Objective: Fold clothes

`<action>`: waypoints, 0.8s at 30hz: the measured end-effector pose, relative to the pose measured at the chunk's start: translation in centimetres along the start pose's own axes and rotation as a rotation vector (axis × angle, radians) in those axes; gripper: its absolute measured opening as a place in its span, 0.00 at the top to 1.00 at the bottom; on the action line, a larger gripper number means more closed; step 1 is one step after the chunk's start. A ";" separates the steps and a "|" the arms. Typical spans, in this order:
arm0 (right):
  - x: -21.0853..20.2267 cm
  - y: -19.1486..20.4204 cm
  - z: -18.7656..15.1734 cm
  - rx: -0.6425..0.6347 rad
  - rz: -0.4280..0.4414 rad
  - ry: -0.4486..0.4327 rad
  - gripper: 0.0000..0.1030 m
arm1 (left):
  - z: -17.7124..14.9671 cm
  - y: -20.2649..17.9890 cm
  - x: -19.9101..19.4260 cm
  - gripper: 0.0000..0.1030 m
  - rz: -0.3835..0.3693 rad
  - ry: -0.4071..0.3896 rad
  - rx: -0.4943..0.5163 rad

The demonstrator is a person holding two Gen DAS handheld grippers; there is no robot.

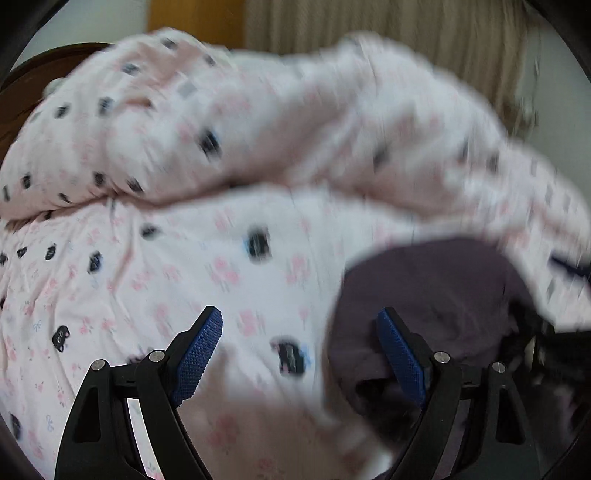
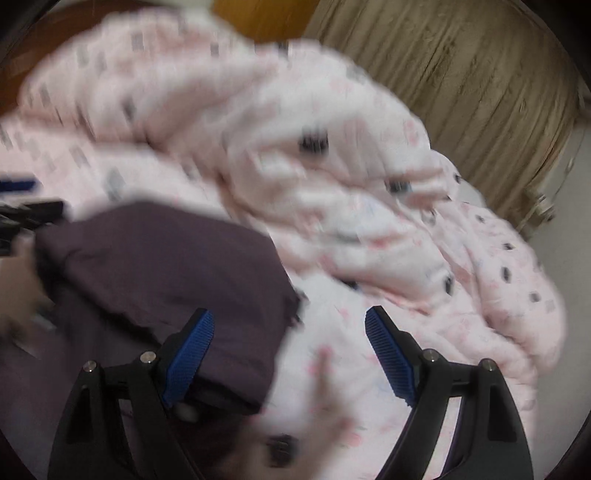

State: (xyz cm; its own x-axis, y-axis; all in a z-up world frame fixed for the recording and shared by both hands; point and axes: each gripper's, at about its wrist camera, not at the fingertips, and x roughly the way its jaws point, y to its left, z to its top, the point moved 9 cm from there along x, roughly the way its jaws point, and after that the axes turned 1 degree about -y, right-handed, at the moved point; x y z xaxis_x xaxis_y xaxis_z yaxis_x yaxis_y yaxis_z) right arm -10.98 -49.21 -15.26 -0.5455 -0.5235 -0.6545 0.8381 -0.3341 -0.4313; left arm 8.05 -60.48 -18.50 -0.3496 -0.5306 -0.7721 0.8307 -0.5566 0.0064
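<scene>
A dark purple garment (image 1: 424,295) lies bunched on a pink cat-print bedsheet (image 1: 166,280). My left gripper (image 1: 299,325) hovers open at the garment's left edge, with its right finger over the purple cloth and nothing between the pads. In the right wrist view the same purple garment (image 2: 166,266) fills the lower left. My right gripper (image 2: 290,321) is open over its right edge, left finger above the cloth and right finger above the sheet (image 2: 343,354). Both views are blurred by motion.
A crumpled pink quilt (image 1: 258,122) with the same print is heaped behind the garment (image 2: 314,166). Beige curtains (image 2: 461,81) and an orange wooden panel (image 1: 195,18) stand beyond the bed. A hand (image 2: 14,288) and black gripper parts (image 2: 33,214) show at the left edge.
</scene>
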 end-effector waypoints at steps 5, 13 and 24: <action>3.0 -1.2 -2.7 0.049 0.004 0.093 0.17 | -2.3 -0.7 2.2 0.20 0.041 0.064 0.067; -3.4 -3.6 -0.9 0.127 0.068 -0.066 0.17 | 0.9 3.0 -6.3 0.20 0.007 -0.170 -0.086; -13.8 0.5 -4.9 0.072 0.151 -0.118 0.17 | -8.2 9.9 -18.6 0.20 0.074 -0.350 -0.295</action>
State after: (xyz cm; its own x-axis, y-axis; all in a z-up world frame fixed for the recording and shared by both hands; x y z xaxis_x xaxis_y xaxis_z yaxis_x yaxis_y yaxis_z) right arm -3.06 -38.32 -9.53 -0.4125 -0.6588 -0.6291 0.9110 -0.2977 -0.2855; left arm 26.28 -50.92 -9.29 -0.3676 -0.7743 -0.5152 0.9291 -0.3303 -0.1665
